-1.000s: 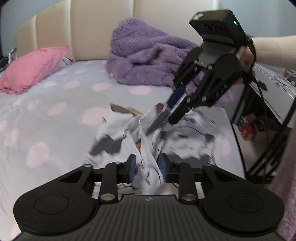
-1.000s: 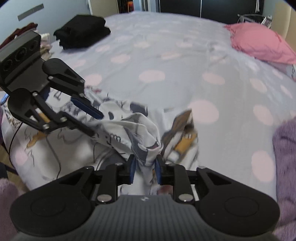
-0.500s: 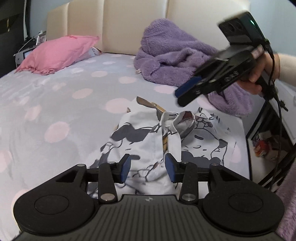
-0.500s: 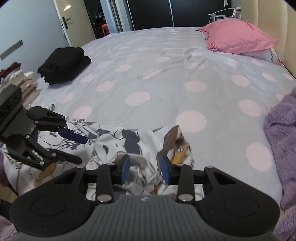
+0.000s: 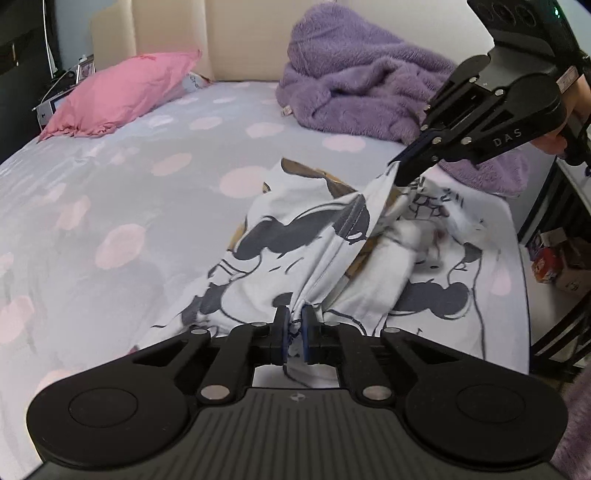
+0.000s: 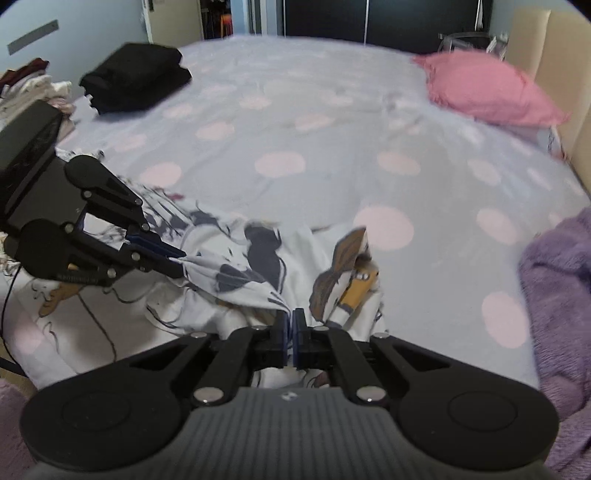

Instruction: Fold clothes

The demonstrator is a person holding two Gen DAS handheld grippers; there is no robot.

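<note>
Left wrist view: left gripper [image 5: 293, 325], frame bottom centre, jaws just closed, clenched on white cartoon-print cotton garment [image 5: 303, 243]; right gripper [image 5: 397, 173], upper right, pinching same garment.

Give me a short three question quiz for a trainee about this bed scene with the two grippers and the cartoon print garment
1. True or false: both grippers are shut on the cartoon-print garment.
2. Which item lies nearest the headboard: A) black folded clothes, B) pink pillow, C) cartoon-print garment?
3. Fill in: the fleece heap beyond the right gripper is ____ in colour.

Key: 1 true, the left gripper pinches it too; 2 B; 3 purple.
</note>
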